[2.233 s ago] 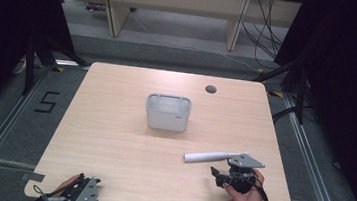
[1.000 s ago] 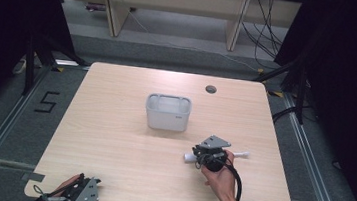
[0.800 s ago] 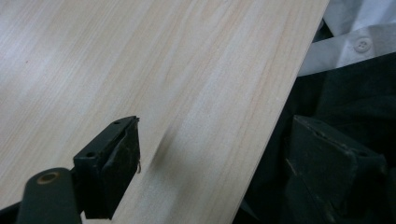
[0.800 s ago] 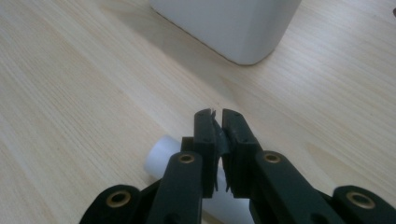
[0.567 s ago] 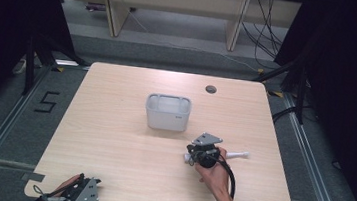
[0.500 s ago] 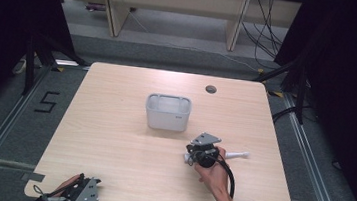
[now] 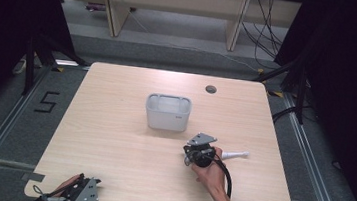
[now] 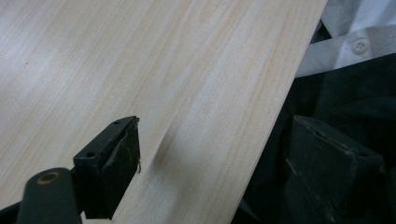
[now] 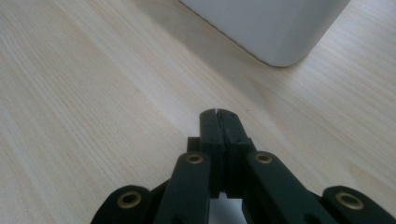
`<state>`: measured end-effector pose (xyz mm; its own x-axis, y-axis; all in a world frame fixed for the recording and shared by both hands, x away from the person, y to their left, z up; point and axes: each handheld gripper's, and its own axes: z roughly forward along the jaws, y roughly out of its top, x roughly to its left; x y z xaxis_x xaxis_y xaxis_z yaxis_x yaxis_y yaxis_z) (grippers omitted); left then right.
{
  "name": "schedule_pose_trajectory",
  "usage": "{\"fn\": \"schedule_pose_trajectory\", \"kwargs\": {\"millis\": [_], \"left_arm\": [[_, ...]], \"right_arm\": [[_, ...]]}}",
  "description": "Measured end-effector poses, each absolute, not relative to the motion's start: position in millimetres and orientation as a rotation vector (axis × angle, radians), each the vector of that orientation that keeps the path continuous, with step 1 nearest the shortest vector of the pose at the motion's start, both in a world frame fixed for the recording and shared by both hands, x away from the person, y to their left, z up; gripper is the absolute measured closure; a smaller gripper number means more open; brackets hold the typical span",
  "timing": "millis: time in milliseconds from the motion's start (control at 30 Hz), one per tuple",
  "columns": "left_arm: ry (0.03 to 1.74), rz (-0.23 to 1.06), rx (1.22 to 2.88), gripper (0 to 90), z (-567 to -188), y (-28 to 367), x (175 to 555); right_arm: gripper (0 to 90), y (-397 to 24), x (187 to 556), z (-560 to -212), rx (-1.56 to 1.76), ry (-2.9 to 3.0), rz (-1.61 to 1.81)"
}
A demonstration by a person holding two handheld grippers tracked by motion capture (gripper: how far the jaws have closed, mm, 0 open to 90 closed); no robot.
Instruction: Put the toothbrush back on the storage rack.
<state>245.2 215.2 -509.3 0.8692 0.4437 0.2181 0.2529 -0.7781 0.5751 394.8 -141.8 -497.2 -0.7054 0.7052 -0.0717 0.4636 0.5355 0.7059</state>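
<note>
The right gripper has its jaws pinched tight on a slim white plastic stick lying near the worktop's right edge; left gripper gapes wide, holding nothing.

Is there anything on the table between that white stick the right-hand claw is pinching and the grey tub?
Nothing visible. The right gripper is shut on the white stick, and only bare table lies between it and the grey tub. The right gripper view shows the tub's corner just ahead of the jaws.
</note>
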Motion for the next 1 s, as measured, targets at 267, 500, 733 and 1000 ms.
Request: {"fn": "schedule_pose_trajectory", "kwargs": {"millis": [267, 500, 733, 1000], "left_arm": [[0.5, 0.466, 2.492, 16.6, -508.6, 215.5, 245.1], [0.497, 0.464, 2.483, 16.6, -508.5, 215.8, 244.9], [0.496, 0.464, 2.485, 16.6, -508.1, 216.1, 245.0], [0.5, 0.464, 2.481, 16.6, -508.5, 216.5, 245.5]], "right_arm": [[89.4, -140.2, 392.7, -498.8, 0.976, 2.446, 0.963], [88.8, -140.5, 391.1, -499.8, 0.966, 2.452, 0.959], [88.8, -145.8, 383.0, -499.4, 0.978, 2.476, 0.959], [88.4, -159.2, 374.6, -498.2, 1.003, 2.494, 0.972]]}}
